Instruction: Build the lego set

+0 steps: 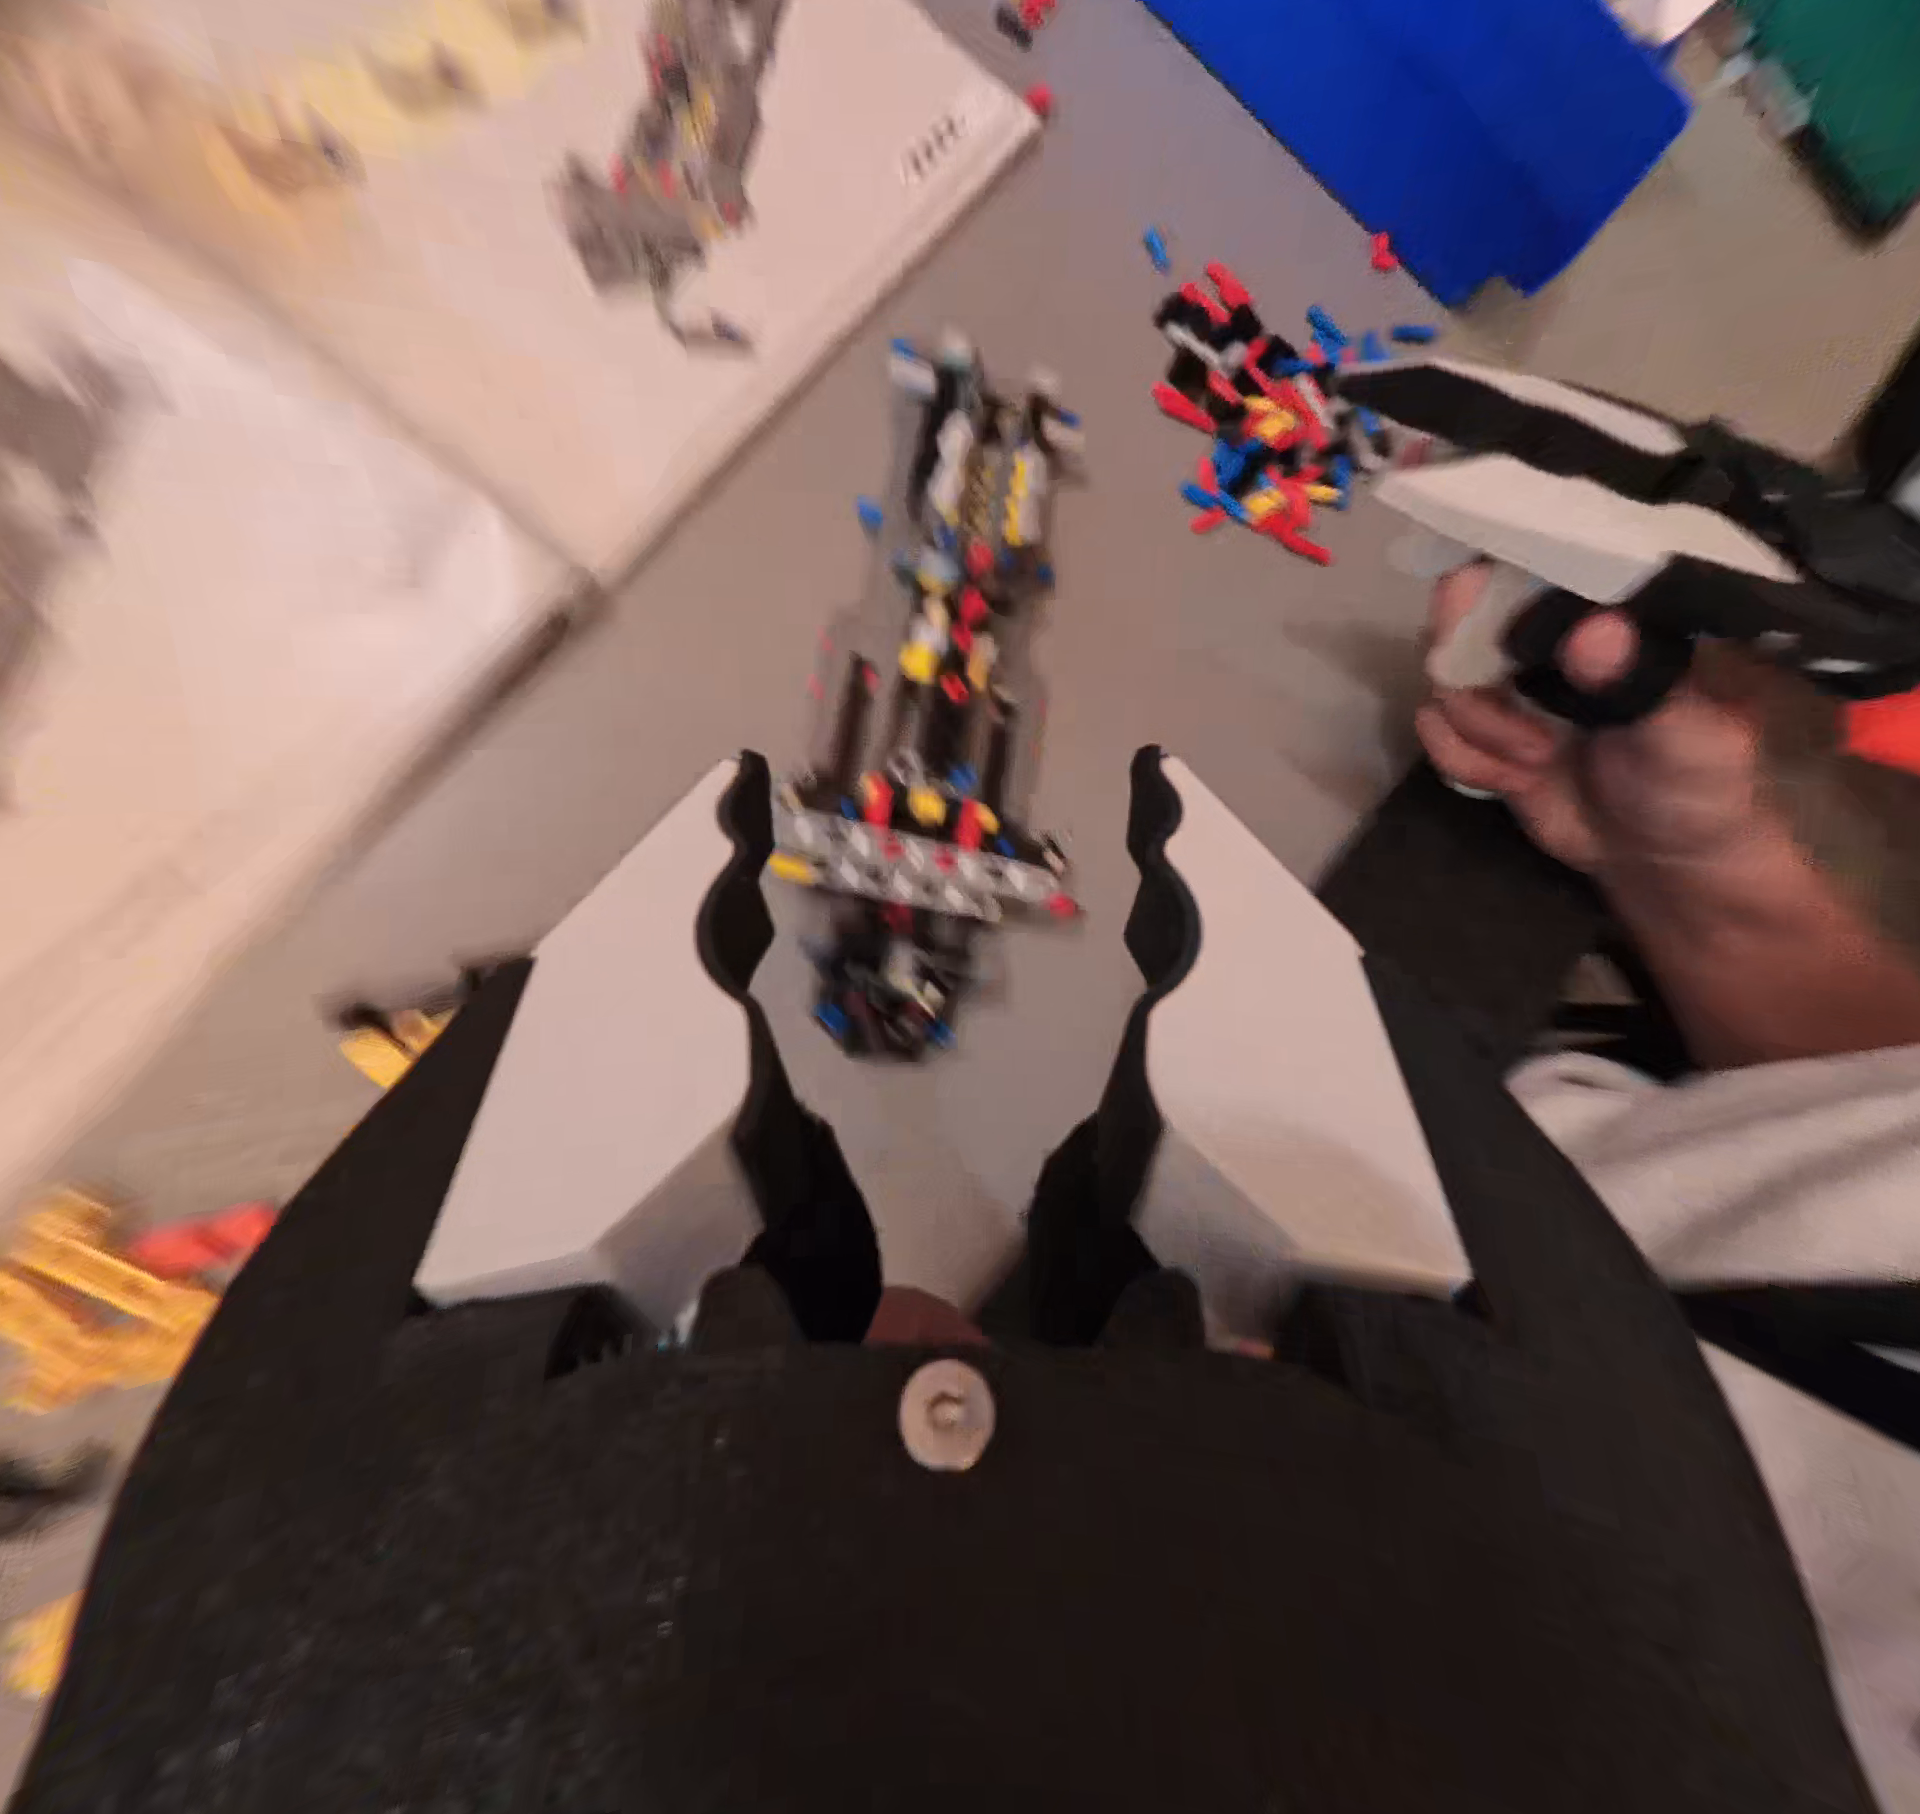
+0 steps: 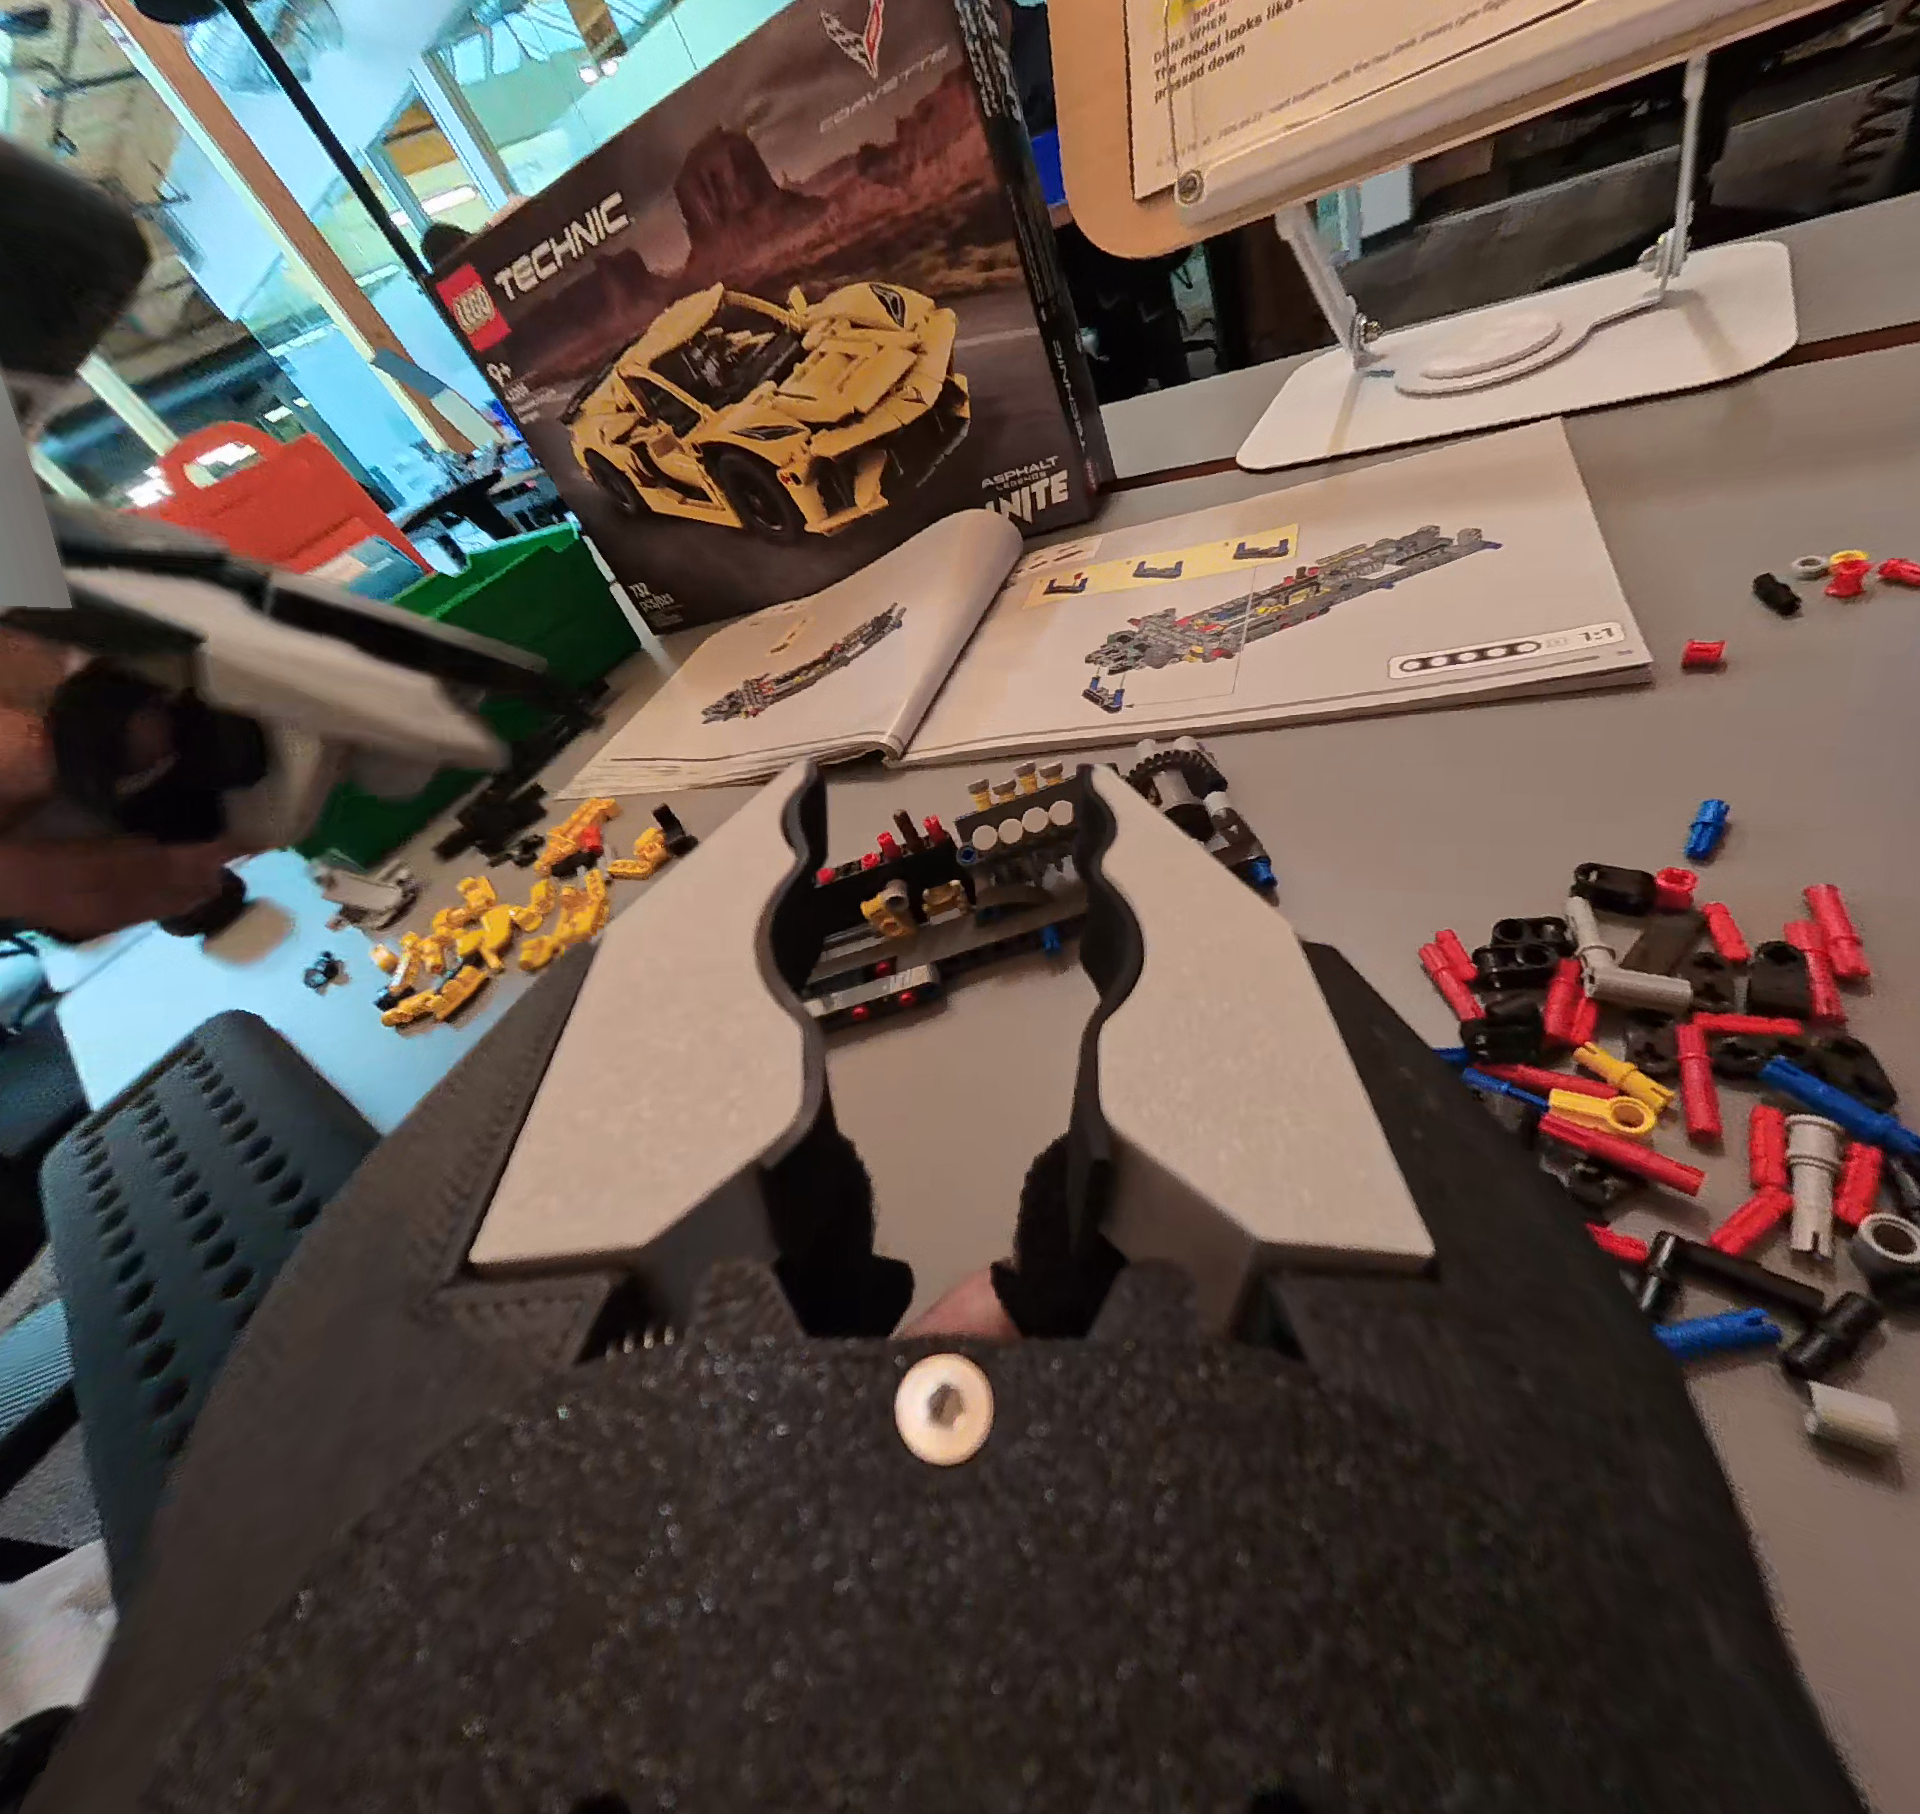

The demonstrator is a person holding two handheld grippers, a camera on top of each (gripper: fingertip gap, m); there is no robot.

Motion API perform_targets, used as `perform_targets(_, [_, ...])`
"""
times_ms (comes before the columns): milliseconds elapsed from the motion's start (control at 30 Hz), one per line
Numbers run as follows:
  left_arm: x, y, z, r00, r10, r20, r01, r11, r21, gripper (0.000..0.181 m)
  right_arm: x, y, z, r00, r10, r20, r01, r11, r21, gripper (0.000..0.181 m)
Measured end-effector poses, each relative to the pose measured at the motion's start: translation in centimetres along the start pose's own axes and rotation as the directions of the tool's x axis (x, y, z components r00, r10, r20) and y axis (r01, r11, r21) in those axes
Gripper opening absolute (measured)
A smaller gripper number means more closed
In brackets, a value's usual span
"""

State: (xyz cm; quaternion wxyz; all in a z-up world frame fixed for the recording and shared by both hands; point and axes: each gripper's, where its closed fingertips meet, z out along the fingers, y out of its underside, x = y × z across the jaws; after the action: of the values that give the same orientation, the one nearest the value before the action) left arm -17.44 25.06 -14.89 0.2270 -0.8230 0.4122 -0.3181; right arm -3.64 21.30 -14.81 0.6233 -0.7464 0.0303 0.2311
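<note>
Two tongs are hovering released and empty over the tabletop [image 2: 1455, 829]: left tongs [image 1: 940, 777] are straddling the half-built chassis [image 1: 935, 684], its long axis running straight ahead; right tongs [image 2: 945, 793] are facing it broadside.

The left wrist view is heavily motion-blurred: the instruction booklet [image 1: 499, 237] and chassis model [image 1: 935, 684] smear into streaks. The right wrist view is sharper, evenly lit indoors, with bright windows [image 2: 343, 133] behind. Wide-angle distortion bends both views' edges.
</note>
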Motion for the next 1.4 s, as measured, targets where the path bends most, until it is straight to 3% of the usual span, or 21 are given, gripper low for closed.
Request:
perform_targets(100, [-1.2, -4.3, 2.9, 0.943, 0.3, 0.145, -0.293, 0.953, -0.073, 0.067, 0.0, -0.2, -0.2, 0.999, 0.031, 0.024, -0.032, 0.999, 0.014, 0.046])
perform_targets(167, [-0.9, -6.2, 6.3, 0.91, 0.4, 0.111, -0.381, 0.911, -0.154, 0.067, -0.1, 0.0, -0.1, 0.998, 0.048, 0.043, -0.048, 0.999, 0.001, 0.047])
perform_targets(267, [0.1, -8.8, 12.2, 0.889, 0.457, -0.011, -0.449, 0.868, -0.214, 0.062, -0.3, 0.0, -0.1, 0.996, 0.062, 0.064, -0.063, 0.998, 0.0, 0.048])
perform_targets(367, [-0.3, -11.6, 17.5, 0.849, 0.529, -0.016, -0.518, 0.824, -0.23, 0.061, -0.4, -0.2, -0.5, 0.996, 0.06, 0.068, -0.062, 0.998, 0.02, 0.048])
perform_targets(567, [0.0, -13.8, 23.7, 0.812, 0.583, -0.037, -0.576, 0.788, -0.215, 0.058, -0.4, -0.4, -0.8, 0.989, 0.111, 0.096, -0.115, 0.993, 0.032, 0.048])
perform_targets(667, [0.6, -13.3, 25.2, 0.8, 0.597, -0.062, -0.593, 0.771, -0.232, 0.059, -0.4, -0.4, -0.9, 0.984, 0.133, 0.115, -0.138, 0.99, 0.03, 0.048])
perform_targets(833, [0.1, -13.9, 26.4, 0.771, 0.636, -0.001, -0.618, 0.749, -0.237, 0.056, -0.5, -0.4, -0.9, 0.979, 0.155, 0.132, -0.16, 0.987, 0.026, 0.048])
perform_targets(1133, [-1.0, -14.9, 25.8, 0.799, 0.602, 0.006, -0.588, 0.782, -0.207, 0.059, 0.2, -0.6, -0.6, 0.981, 0.162, 0.107, -0.166, 0.986, 0.028, 0.048])
perform_targets(1200, [-1.2, -14.9, 25.7, 0.802, 0.598, 0.001, -0.585, 0.786, -0.201, 0.06, 1.8, -0.9, 0.1, 0.998, 0.058, 0.041, -0.058, 0.998, 0.002, 0.048])
perform_targets(1300, [-1.4, -15.1, 25.6, 0.812, 0.584, -0.014, -0.576, 0.796, -0.187, 0.061, 8.3, -1.5, 1.3, 0.965, -0.16, -0.208, 0.129, 0.98, -0.154, 0.047])
perform_targets(1400, [-1.6, -15.1, 25.8, 0.817, 0.575, -0.036, -0.571, 0.801, -0.18, 0.062, 12.6, -1.6, 3.6, 0.952, -0.171, -0.253, 0.095, 0.954, -0.286, 0.047])
